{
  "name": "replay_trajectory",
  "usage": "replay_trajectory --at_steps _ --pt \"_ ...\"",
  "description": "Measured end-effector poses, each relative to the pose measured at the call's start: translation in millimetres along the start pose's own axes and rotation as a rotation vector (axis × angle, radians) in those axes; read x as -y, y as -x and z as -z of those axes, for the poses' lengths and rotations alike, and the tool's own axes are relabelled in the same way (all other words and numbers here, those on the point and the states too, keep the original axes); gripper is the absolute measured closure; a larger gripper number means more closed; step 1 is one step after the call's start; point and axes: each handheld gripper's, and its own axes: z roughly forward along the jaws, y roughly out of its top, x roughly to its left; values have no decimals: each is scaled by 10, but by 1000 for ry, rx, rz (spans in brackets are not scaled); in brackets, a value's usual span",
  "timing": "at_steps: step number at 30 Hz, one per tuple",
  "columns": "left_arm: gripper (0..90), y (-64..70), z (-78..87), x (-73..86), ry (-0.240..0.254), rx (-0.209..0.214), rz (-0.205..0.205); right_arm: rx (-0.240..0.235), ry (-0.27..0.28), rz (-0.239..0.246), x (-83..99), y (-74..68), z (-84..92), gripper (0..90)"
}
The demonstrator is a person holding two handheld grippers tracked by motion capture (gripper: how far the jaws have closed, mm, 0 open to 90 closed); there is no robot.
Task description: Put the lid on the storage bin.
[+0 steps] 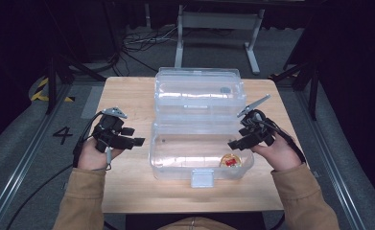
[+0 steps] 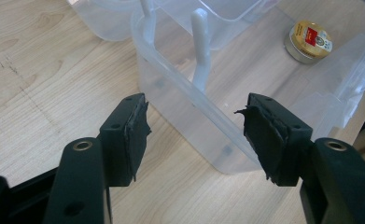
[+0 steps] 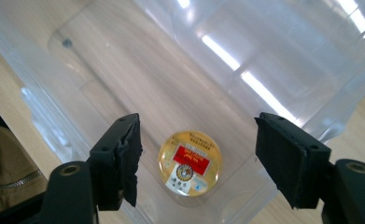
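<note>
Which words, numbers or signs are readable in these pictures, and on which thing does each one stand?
"4": a black digit on the grey floor left of the wooden table.
Round gold tin with a red label, lying in the clear plastic box: print on the red panel and below it, too blurred to read.
The same tin in the left gripper view: label too small to read.
Nothing else carries text.
</note>
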Motion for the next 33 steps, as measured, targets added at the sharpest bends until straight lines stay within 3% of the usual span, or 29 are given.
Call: replay_trajectory --at_steps 6,10,14,20,29,33 --pt "401 10 19 21 2 0 0 0 59 29 -194 33 155 316" --pt "401 14 43 42 8 1 5 -13 119 23 -339 105 247 310" --pt "399 11 53 55 11 2 8 -12 129 37 -442 140 271 312" --pt "398 29 54 70 2 9 3 6 181 102 -672 142 305 343" --pt "396 46 39 75 -3 18 2 -20 200 118 -937 219 187 369" --pt "391 56 23 68 -5 24 2 -20 178 109 -1038 262 67 393"
